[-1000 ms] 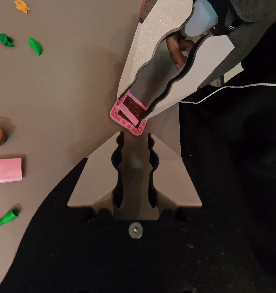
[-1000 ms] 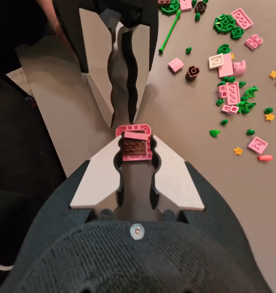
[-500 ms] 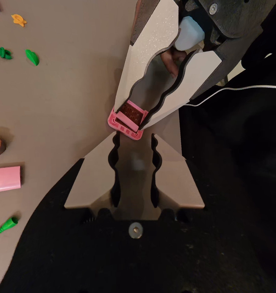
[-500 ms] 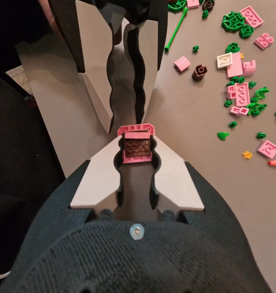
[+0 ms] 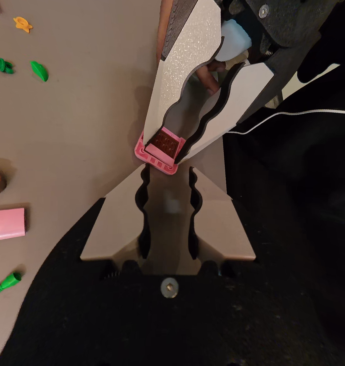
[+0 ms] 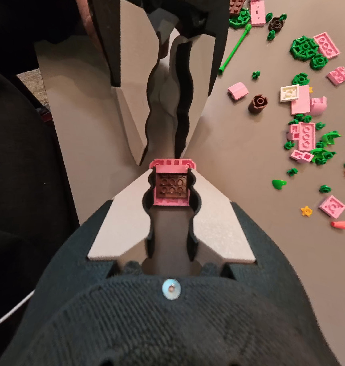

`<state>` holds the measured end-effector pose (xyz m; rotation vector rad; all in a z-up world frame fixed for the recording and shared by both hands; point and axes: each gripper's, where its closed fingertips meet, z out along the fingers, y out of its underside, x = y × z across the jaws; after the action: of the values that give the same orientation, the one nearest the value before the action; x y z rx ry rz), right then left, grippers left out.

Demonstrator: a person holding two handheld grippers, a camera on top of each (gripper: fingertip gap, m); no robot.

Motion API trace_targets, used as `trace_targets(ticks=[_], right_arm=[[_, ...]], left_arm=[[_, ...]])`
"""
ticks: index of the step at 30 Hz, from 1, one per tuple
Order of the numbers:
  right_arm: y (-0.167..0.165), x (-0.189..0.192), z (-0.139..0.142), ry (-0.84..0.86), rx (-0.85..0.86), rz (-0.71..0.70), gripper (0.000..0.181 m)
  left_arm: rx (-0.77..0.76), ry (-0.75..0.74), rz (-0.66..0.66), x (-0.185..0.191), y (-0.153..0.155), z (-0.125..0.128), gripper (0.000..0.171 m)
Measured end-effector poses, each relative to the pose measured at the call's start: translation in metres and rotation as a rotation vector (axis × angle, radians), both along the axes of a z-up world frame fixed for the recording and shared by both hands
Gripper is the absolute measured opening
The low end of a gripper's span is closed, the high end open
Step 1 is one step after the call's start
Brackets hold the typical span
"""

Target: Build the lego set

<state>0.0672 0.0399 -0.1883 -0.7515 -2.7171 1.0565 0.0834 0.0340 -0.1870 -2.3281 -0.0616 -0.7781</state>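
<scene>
Grey table (image 6: 237, 178) strewn with loose pink and green pieces (image 6: 306, 136), right gripper (image 6: 171, 168) clamped on pink-and-brown lego assembly (image 6: 171, 190) near table's edge, left gripper (image 5: 167, 170) parted, empty, just beside it.

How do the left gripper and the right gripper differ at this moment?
The right gripper is shut on the pink and brown lego assembly; the left gripper is open and holds nothing. The right gripper's fingers flank the assembly; the left gripper's tips sit just short of its pink edge. Both have pale fingers with wavy black pads.
</scene>
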Motion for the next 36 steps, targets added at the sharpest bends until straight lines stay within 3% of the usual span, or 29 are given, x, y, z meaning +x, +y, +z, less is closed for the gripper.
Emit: trace_targets(ticks=[29, 36], right_arm=[[0.001, -0.004, 0.006, 0.001, 0.010, -0.014, 0.028], [0.007, -0.009, 0.021, -0.006, -0.062, -0.091, 0.031]], left_arm=[[0.003, 0.015, 0.000, -0.002, 0.000, 0.000, 0.039], [0.092, 0.061, 0.062, -0.021, 0.000, 0.014, 0.039]])
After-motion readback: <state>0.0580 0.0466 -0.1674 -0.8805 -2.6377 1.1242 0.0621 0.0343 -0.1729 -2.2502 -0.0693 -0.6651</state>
